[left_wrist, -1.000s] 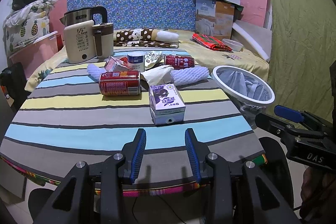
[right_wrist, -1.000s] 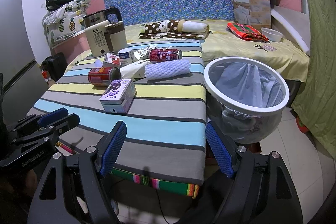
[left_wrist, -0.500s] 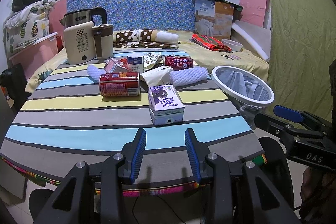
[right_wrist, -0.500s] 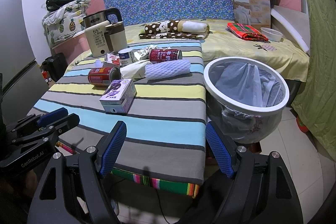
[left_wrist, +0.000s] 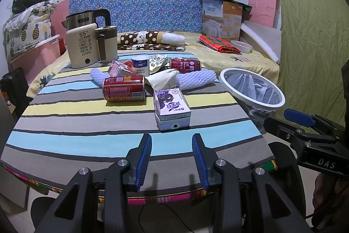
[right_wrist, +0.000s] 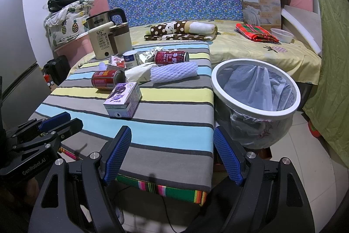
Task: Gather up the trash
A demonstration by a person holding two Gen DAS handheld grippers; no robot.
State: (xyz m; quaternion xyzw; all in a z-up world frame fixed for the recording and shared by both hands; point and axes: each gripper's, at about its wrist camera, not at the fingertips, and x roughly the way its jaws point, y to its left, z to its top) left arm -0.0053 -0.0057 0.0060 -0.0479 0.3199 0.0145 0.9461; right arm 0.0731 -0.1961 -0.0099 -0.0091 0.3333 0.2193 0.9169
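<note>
Nothing collected yet: both empty, left tool [left_wrist: 171, 156] half open and right tool [right_wrist: 172, 154] wide, needing a reach to the near purple carton [left_wrist: 171, 108], then right to the bin [right_wrist: 255, 84].

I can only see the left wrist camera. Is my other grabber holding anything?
Observer: No. In the right wrist view the right gripper is open wide, with nothing between its pads.
Child: Is there any trash in the bin?
Observer: Looking down into it, I see only its pale liner, no trash.
Child: What's next to the table that I can't see?
Observer: A tall grey fridge stands past the table's left side.
</note>
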